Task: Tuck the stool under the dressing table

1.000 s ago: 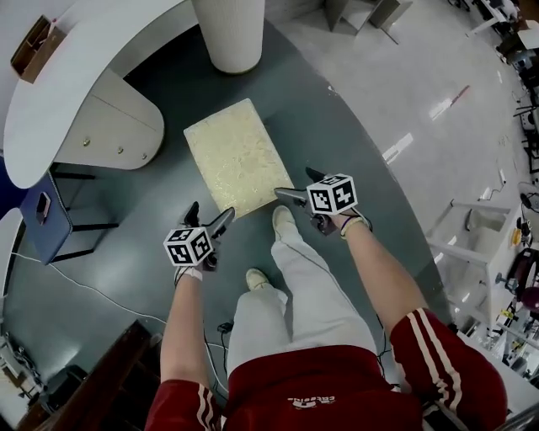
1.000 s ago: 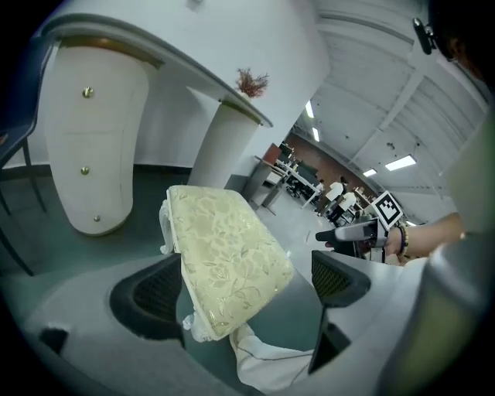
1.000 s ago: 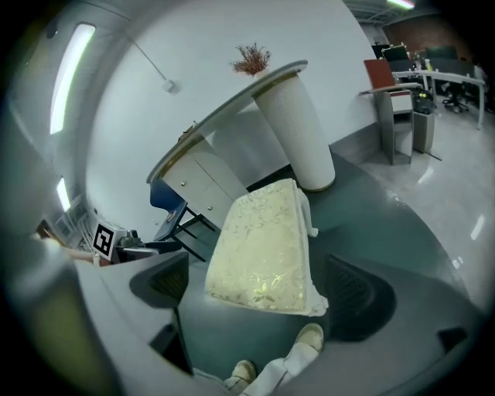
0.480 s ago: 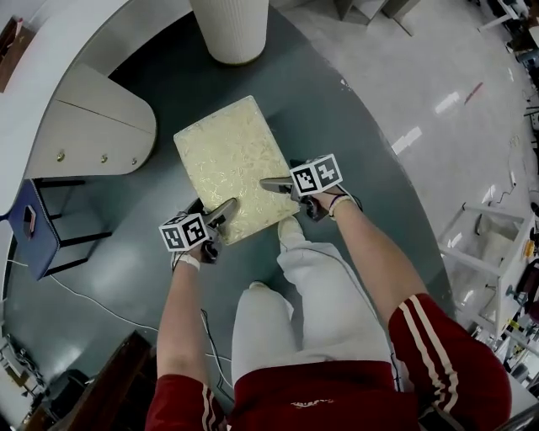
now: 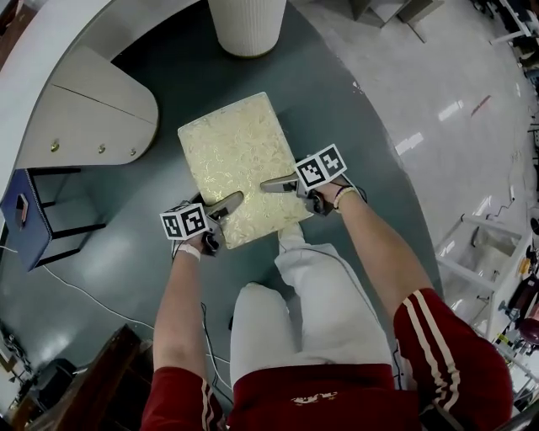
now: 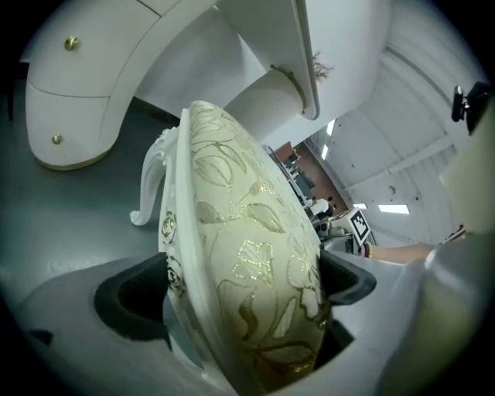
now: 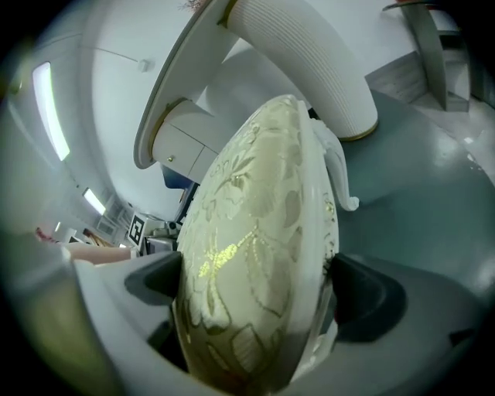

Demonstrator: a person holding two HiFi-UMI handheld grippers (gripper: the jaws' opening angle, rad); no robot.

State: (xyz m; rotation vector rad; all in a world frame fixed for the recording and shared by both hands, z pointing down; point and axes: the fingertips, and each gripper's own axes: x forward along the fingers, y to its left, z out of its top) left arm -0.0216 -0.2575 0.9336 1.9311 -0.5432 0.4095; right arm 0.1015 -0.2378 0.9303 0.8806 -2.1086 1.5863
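Observation:
The stool (image 5: 232, 160), with a cream and gold patterned cushion on a white carved frame, stands on the dark floor in front of the white dressing table (image 5: 59, 38). My left gripper (image 5: 226, 206) straddles its near left corner and my right gripper (image 5: 274, 185) its near right side. In the left gripper view the seat edge (image 6: 247, 263) fills the gap between the dark pads (image 6: 131, 298). The right gripper view shows the same, with the seat (image 7: 255, 247) between the pads (image 7: 371, 298). Both sets of jaws have just been opening and stand wide around the seat.
A white ribbed pedestal (image 5: 247, 25) stands just beyond the stool, and the table's drawer unit (image 5: 93, 118) lies to its left. A blue side stool (image 5: 25, 215) and a floor cable (image 5: 101, 295) are at the left. The person's legs (image 5: 286, 286) are right behind the stool.
Both grippers came down and forward from short of the stool's near edge onto it, so the seat now sits between their jaws. The stool has not moved.

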